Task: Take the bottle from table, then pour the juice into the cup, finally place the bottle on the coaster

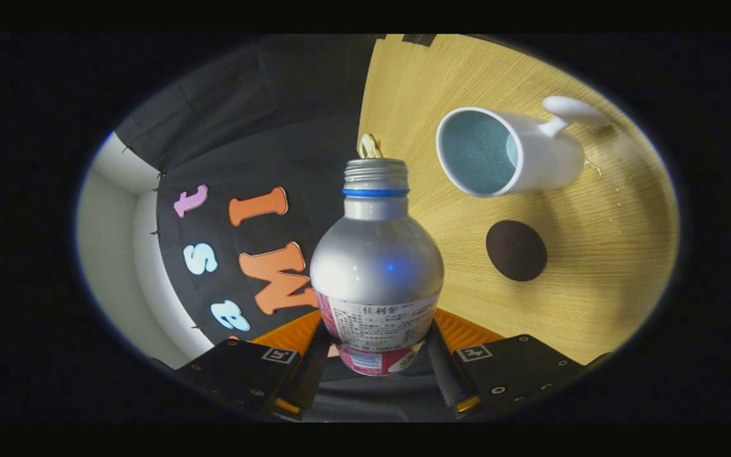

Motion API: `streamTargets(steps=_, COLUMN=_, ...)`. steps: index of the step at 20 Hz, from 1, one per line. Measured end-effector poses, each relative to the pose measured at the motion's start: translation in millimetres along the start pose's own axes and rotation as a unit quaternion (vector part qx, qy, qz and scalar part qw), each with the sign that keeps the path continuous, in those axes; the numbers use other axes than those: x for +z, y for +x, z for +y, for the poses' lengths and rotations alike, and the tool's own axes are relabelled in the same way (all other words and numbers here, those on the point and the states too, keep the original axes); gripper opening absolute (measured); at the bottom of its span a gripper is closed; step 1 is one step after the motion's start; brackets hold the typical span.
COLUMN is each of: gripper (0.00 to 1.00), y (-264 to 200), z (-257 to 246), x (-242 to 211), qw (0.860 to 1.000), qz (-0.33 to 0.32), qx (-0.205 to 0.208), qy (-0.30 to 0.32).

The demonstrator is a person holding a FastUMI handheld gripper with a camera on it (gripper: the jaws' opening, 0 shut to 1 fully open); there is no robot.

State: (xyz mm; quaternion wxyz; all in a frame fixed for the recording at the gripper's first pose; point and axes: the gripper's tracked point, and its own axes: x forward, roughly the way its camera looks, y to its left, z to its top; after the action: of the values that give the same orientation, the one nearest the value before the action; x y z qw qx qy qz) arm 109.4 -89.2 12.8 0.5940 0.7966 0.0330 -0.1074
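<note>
Wood-grain tabletop [594,279] tilted sideways in the gripper view, black cloth wall beside it. Nearest: claw [375,365] clenched on the bottle [376,273], both fingers pressed against its labelled lower body — first step done. Bottle uncapped, neck pointing away, lifted off the surface. Farther out, dark round coaster [516,250] lying bare; beyond it, white cup [511,152], blue inside, no juice visible — pouring probably still ahead, placing last.
</note>
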Motion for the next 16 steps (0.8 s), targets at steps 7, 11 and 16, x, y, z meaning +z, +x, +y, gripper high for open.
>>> streamTargets(steps=7, gripper=0.75, y=6.0, z=1.5, x=2.5, qw=0.999, qz=0.009, qx=0.006, qy=0.038)
streamTargets(steps=11, gripper=0.75, y=6.0, z=0.1, x=7.8, qw=0.998, qz=0.007, qx=0.007, qy=0.058)
streamTargets(steps=16, gripper=0.75, y=10.1, z=-4.9, x=6.0, qw=0.997, qz=0.012, qx=0.001, qy=0.075)
